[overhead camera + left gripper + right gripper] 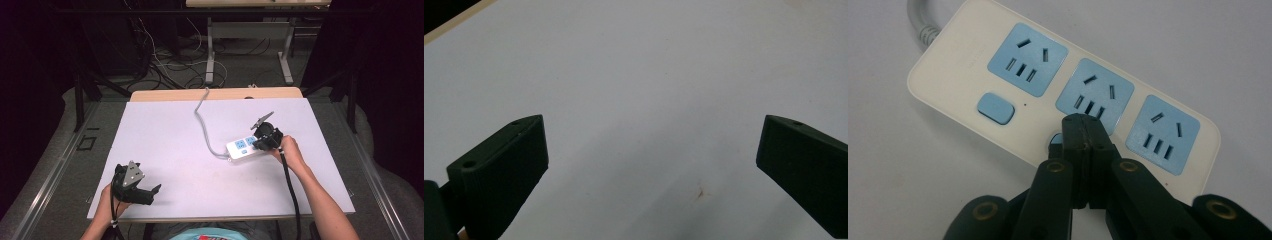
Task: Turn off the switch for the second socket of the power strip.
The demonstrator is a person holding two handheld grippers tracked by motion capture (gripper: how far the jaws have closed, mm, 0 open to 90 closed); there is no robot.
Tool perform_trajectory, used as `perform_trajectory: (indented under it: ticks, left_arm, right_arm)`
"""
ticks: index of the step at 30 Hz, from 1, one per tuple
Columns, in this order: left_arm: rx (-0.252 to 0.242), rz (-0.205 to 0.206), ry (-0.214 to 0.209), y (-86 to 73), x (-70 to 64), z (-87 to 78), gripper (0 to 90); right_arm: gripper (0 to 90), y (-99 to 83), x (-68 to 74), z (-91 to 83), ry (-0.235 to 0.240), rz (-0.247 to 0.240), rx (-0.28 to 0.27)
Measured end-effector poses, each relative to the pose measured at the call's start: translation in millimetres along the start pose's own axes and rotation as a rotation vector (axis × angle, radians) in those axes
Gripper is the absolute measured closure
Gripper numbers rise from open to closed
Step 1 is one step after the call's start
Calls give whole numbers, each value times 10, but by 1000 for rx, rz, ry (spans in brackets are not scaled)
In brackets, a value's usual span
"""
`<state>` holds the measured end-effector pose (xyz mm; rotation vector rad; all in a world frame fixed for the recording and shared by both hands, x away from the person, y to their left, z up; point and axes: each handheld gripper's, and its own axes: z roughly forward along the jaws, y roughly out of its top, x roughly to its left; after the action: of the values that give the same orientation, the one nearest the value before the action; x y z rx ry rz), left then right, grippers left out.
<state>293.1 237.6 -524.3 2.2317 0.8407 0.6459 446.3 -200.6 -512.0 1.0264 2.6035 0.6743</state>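
A white power strip (243, 148) with three blue sockets lies right of the table's centre, its grey cable (202, 125) running to the far edge. In the right gripper view the power strip (973, 60) has a blue switch button (995, 107) under the first socket. My right gripper (1087, 131) is shut with nothing between its jaws. Its tips sit over a second blue button (1056, 140) below the middle socket; I cannot tell if they touch it. My right gripper (261, 143) is over the strip. My left gripper (150, 192) rests open near the front left corner, jaws wide apart over bare table (649, 75).
A white sheet (165, 150) covers the tabletop, with a wooden strip (165, 94) showing at the far edge. Beyond the table are cables on the floor (165, 65) and another table's legs (210, 50). A small brown mark (700, 191) is on the sheet.
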Motion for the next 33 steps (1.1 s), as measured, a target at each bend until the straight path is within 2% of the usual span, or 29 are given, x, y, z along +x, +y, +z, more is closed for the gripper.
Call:
perform_trajectory:
  ticks: [5, 6, 9, 11, 12, 14, 16, 18, 20, 21, 24, 28, 31, 33]
  left_arm:
    - [-6, -8, -3, 0, -9, 3, 1]
    - [-5, -6, -2, 2, -9, 5, 1]
    - [-2, 5, 0, 9, -8, 8, 1]
    - [1, 5, -5, 9, -13, 8, 1]
    - [-1, 8, -3, 10, -9, 7, 1]
    - [-9, 3, 2, 4, -9, 9, 1]
    - [-7, -6, -4, 2, -8, 4, 1]
    - [-1, -1, -1, 1, -3, 1, 1]
    - [-7, -6, -4, 0, -7, 4, 2]
    - [-7, -5, -4, 1, -8, 4, 2]
    - [-6, -5, -3, 0, -7, 3, 2]
    - [-1, 1, -3, 1, -1, -2, 1]
    - [-3, 4, 2, 1, -1, -6, 1]
    - [-1, 5, 4, 0, 2, -10, 1]
  right_arm:
    - [900, -9, -13, 6, 11, -2, -10]
    - [900, -14, 0, 17, -2, 4, -20]
    - [900, -7, 0, -2, 5, -2, 19]
    - [900, -12, 13, 11, -15, -7, -2]
    - [900, -14, 34, 15, -9, 14, -3]
    - [900, -17, 17, 33, -10, -2, -29]
    - [900, -16, 31, 20, -13, 13, -10]
    - [900, -10, 22, 26, -15, -13, -17]
    - [900, -9, 20, 17, -10, -12, -4]
    - [900, -16, 29, 19, -13, 11, -8]
    - [900, -23, 27, 40, -10, 8, -41]
    - [900, -11, 16, 10, -12, -1, -4]
    - [900, -12, 17, 15, -16, -4, -11]
    - [900, -16, 31, 23, -17, 15, -18]
